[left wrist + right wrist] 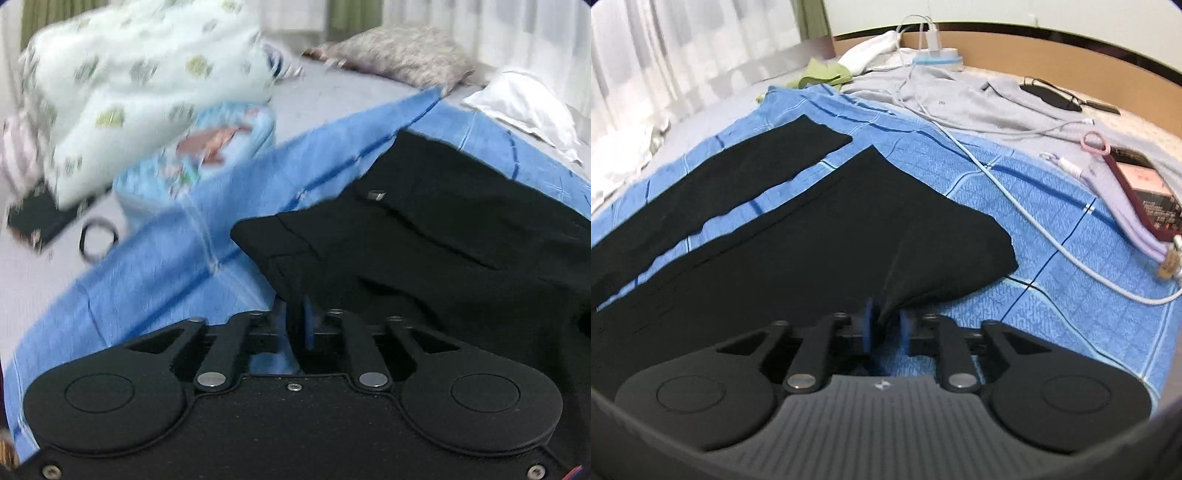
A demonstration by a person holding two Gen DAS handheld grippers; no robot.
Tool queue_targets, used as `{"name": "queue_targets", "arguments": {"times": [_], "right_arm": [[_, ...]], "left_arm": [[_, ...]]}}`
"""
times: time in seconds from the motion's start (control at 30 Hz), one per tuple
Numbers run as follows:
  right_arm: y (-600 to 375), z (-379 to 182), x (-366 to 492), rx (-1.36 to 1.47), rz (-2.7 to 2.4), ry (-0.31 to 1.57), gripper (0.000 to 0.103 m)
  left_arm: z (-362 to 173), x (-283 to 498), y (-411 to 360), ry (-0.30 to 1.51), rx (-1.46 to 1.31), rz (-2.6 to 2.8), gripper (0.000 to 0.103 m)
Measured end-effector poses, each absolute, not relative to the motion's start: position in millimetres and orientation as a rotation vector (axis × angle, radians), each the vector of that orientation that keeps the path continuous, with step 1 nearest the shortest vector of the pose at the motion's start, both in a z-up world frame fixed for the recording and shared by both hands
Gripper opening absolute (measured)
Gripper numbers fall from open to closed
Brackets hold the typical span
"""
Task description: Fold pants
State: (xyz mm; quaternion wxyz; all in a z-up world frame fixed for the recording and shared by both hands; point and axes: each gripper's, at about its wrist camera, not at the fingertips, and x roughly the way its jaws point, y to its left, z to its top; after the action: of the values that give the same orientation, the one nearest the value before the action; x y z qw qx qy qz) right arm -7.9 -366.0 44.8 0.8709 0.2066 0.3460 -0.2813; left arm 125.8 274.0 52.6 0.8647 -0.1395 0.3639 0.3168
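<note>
At the lower centre of each wrist view, black cloth is pinched between blue pads. The left gripper (295,325) clamps the waistband of the black fabric pants (443,236); the right gripper (886,328) clamps a leg edge. Both legs stretch toward the upper left across the blue checked sheet (1015,206), beside a white cable (1034,229).

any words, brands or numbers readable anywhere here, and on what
None can be read.
Dark red box at the bed's right edge: rows of print, too small and blurred.
Right gripper body: a small white emblem, no letters.
Blue printed bag by the quilt: pictures only, motion-blurred.
Black pants: no tag or label showing.
</note>
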Motion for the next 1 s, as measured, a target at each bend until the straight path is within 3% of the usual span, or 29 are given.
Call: {"name": "queue_targets", "arguments": {"times": [0.1, 0.2, 0.3, 0.43, 0.67, 1.0], "right_arm": [[-354.2, 63.3, -9.1, 0.379, -0.566, 0.704, 0.063], [-347.2, 89.6, -2.4, 0.359, -0.527, 0.675, 0.071], [-343.3, 113.9, 17.1, 0.383, -0.459, 0.652, 0.077], [-337.2, 135.1, 58.3, 0.430, -0.395, 0.652, 0.082], [-333.0, 147.2, 152.3, 0.531, -0.307, 0.642, 0.099], [-343.9, 86.1, 309.2, 0.639, -0.378, 0.728, 0.103]], "left_arm": [[64.8, 117.2, 271.6, 0.712, -0.313, 0.642, 0.053], [87.9, 116.9, 265.1, 0.664, -0.289, 0.613, 0.062], [110.7, 128.3, 261.8, 0.644, -0.337, 0.541, 0.083], [133.4, 160.0, 249.3, 0.665, -0.346, 0.475, 0.085], [146.8, 237.9, 226.7, 0.683, -0.412, 0.316, 0.095], [84.8, 366.4, 213.8, 0.727, -0.528, 0.532, 0.097]]}}
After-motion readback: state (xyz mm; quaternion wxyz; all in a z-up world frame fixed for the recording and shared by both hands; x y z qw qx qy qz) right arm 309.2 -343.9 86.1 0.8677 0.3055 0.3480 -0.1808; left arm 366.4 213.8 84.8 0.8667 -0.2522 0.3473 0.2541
